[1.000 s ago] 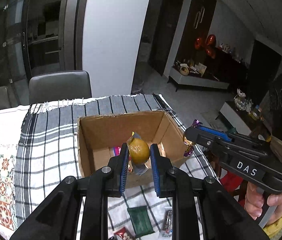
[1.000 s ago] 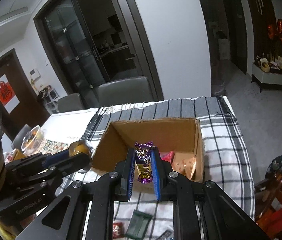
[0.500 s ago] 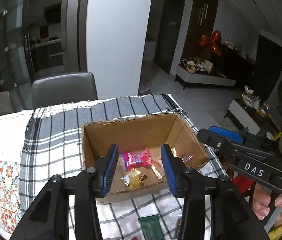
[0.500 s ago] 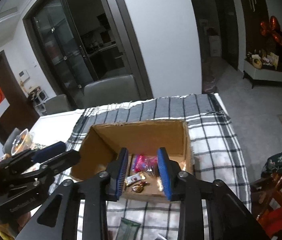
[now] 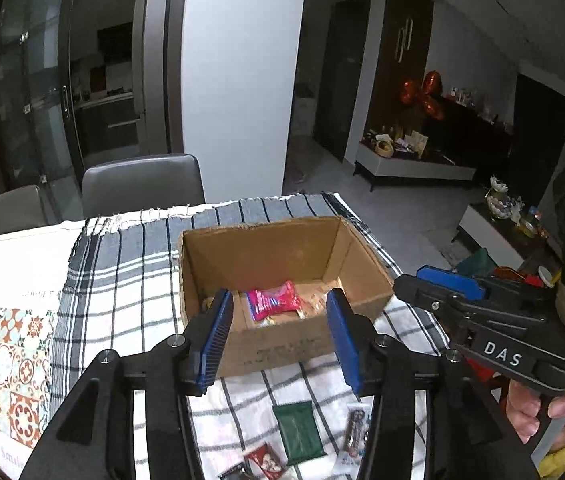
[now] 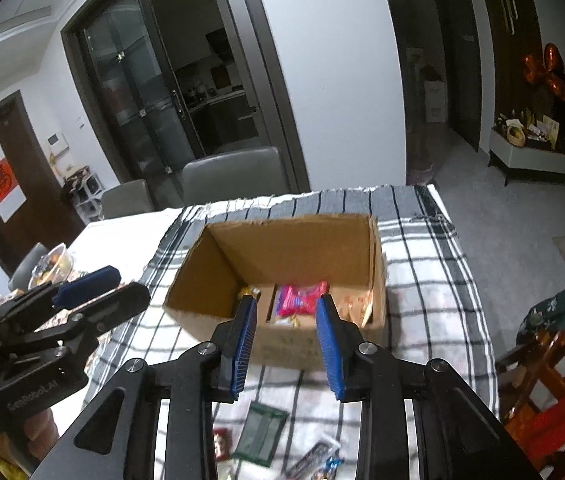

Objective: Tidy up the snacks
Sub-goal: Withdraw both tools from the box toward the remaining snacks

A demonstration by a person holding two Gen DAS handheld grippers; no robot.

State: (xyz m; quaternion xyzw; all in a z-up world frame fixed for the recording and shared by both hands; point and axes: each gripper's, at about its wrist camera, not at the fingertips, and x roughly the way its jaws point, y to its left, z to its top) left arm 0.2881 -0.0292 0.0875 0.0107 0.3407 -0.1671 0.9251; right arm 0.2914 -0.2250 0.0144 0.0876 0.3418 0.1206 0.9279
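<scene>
Left gripper [image 5: 278, 336]: jaws spread wide, holding nothing, poised above the box's near wall.
Right gripper [image 6: 286, 340]: jaws likewise wide apart and empty, beside the left.
Cardboard box [image 5: 282, 344]: open-topped on a checked cloth [image 5: 122, 280]; pink snack packet [image 5: 274, 306] lies inside.
Green sachet [image 5: 298, 434]: flat on the cloth, near the box.

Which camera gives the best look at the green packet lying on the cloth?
The left wrist view: the green packet is sharp and shows whole between the fingers. In the right wrist view the same packet is blurred near the bottom edge.
</scene>
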